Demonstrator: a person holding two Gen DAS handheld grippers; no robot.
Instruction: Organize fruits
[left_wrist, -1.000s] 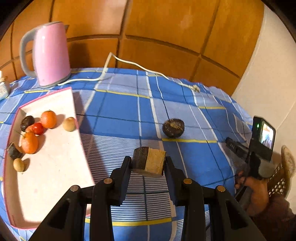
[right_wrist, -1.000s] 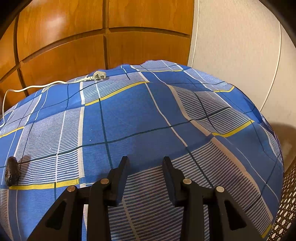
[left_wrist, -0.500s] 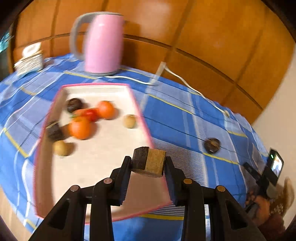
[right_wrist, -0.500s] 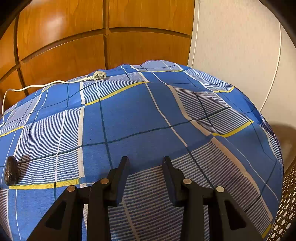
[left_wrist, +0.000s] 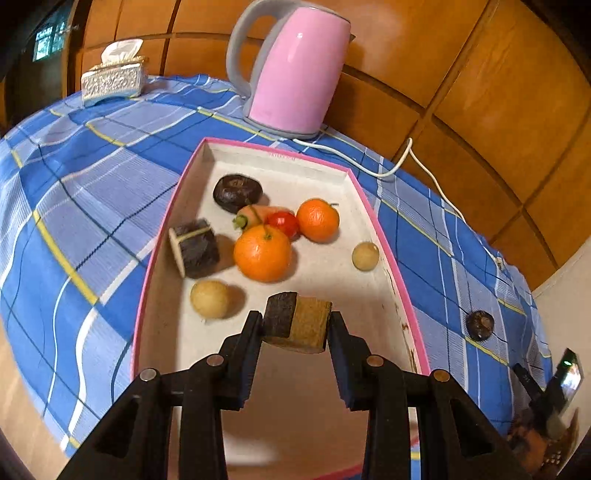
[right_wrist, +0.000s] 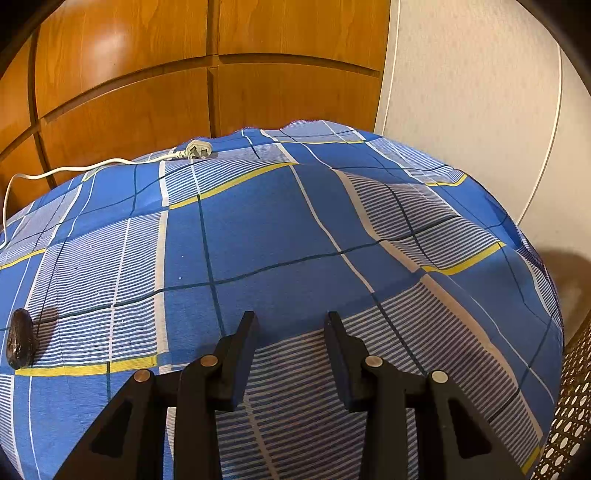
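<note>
The right claw (right_wrist: 290, 323) hovers above the blue plaid cloth (right_wrist: 266, 236) covering the surface, jaws parted with nothing between them. A dark fruit (right_wrist: 21, 343) lies near the cloth's left edge. A white plug (right_wrist: 198, 150) and cord (right_wrist: 74, 169) rest at the far edge.

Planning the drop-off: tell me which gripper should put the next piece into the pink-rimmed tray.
Left. The left gripper already clamps the dark-skinned cut chunk above the pink-rimmed tray; the right gripper is empty.
</note>
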